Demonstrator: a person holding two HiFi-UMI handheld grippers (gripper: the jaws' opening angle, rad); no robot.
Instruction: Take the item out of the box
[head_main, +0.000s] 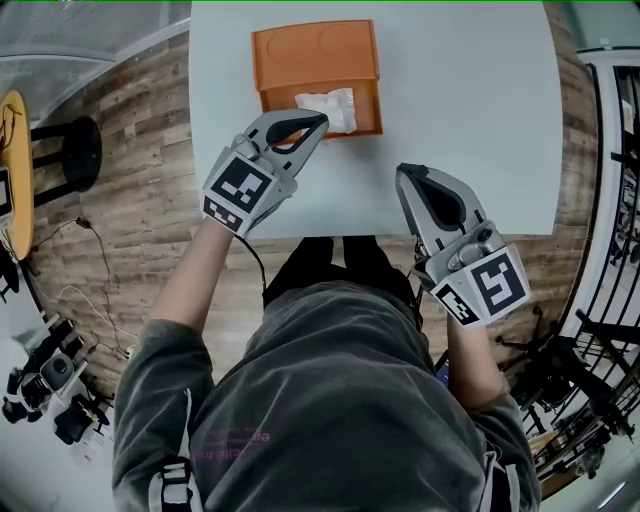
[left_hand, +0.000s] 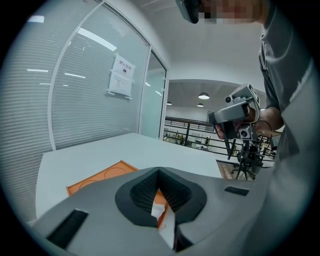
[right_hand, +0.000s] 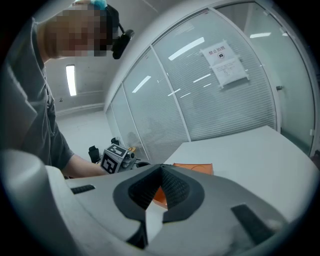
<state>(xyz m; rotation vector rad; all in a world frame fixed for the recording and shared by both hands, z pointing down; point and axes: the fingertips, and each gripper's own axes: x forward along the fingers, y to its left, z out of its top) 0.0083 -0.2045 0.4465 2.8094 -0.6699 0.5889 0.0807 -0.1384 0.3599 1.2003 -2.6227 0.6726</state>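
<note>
The head view looks steeply down from above the person onto the desk (head_main: 480, 110), with the orange box (head_main: 315, 55) at its far edge. The left gripper view rides close behind the left tongs (left_hand: 159, 170), low beside the box and facing across it. The right gripper view, behind the right tongs (right_hand: 161, 167), faces the box from farther back. All three share the box and desk.
</note>
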